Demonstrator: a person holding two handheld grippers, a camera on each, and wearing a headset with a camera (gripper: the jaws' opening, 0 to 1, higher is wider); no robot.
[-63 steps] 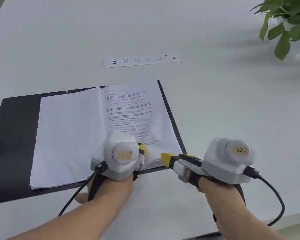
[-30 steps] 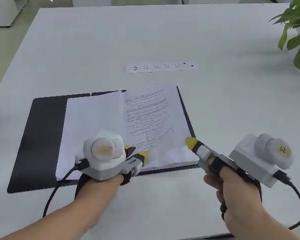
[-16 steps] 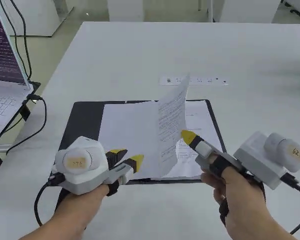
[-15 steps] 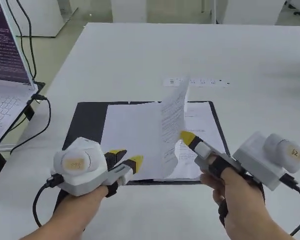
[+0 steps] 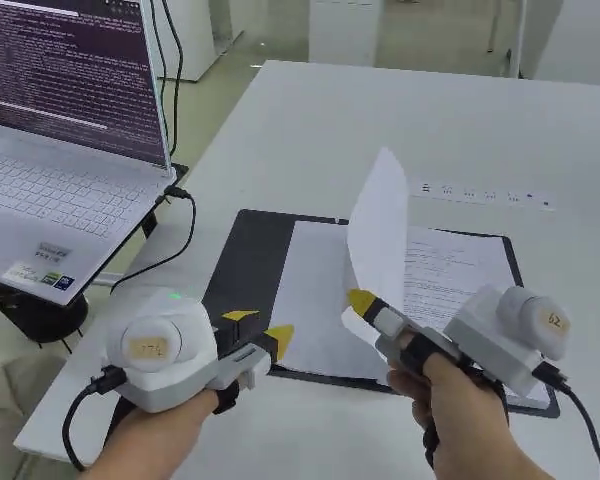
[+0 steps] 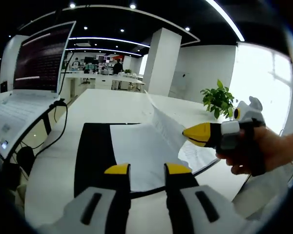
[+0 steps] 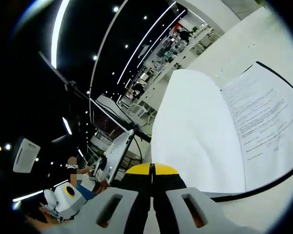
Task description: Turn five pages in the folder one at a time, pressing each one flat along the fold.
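— right gripper [image 5: 360, 301] is pinched on the page [image 5: 378, 232], lifted upright over the open folder [image 5: 242, 268] near the tabletop's [image 5: 380, 120] front edge.
— tug sideways and it may tear at the fold; left gripper [image 5: 261, 328], jaws apart, holds nothing.

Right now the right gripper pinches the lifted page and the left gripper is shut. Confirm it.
Wrong on the left gripper: it is open, jaws apart, as the left gripper view shows. The right gripper does pinch the lifted page.
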